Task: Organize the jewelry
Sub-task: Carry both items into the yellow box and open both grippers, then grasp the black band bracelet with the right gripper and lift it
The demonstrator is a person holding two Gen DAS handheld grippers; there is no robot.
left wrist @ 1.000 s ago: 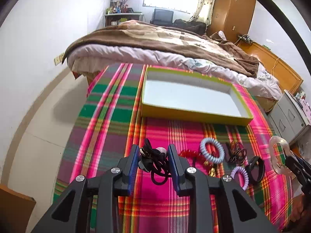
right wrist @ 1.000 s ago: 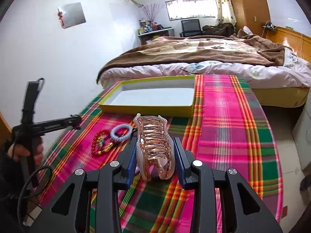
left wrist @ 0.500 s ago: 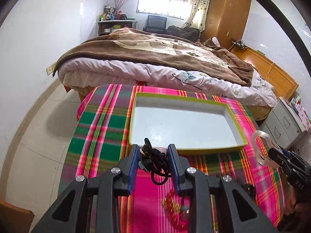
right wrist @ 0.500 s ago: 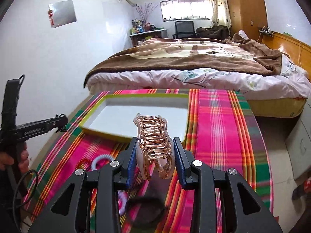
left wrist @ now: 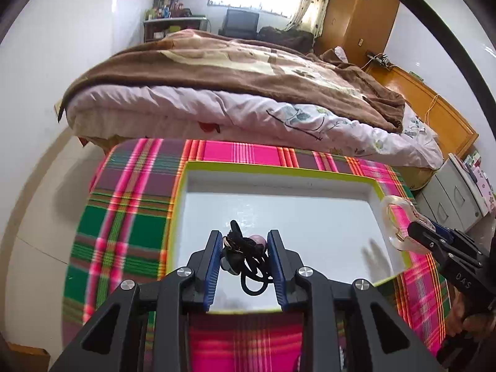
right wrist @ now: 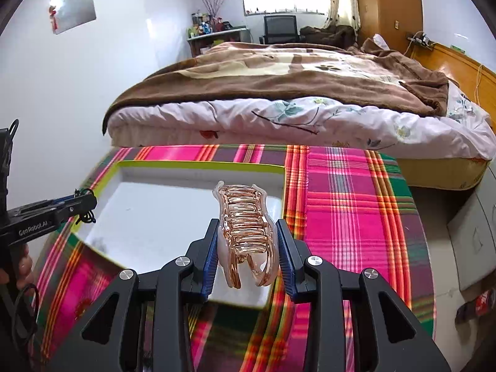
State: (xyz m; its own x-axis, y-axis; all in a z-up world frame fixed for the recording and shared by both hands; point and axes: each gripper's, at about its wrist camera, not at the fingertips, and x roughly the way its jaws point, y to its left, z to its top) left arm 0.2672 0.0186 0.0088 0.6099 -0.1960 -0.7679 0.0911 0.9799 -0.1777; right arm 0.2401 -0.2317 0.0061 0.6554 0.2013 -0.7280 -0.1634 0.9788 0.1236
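My left gripper is shut on a tangle of black hair ties with beads and holds it over the near edge of the white tray with a yellow-green rim. My right gripper is shut on a rose-gold hair claw clip and holds it over the tray's near right part. The right gripper with the clip also shows in the left wrist view at the tray's right rim. The left gripper shows in the right wrist view at the tray's left rim. The tray's inside looks bare.
The tray lies on a table with a pink and green plaid cloth. A bed with a brown blanket stands just beyond the table. Grey drawers stand to the right. Floor lies to the left.
Both grippers have moved forward from above the loose jewelry to over the tray, each still holding its item. The loose hair ties and bracelets on the cloth have dropped out of view.
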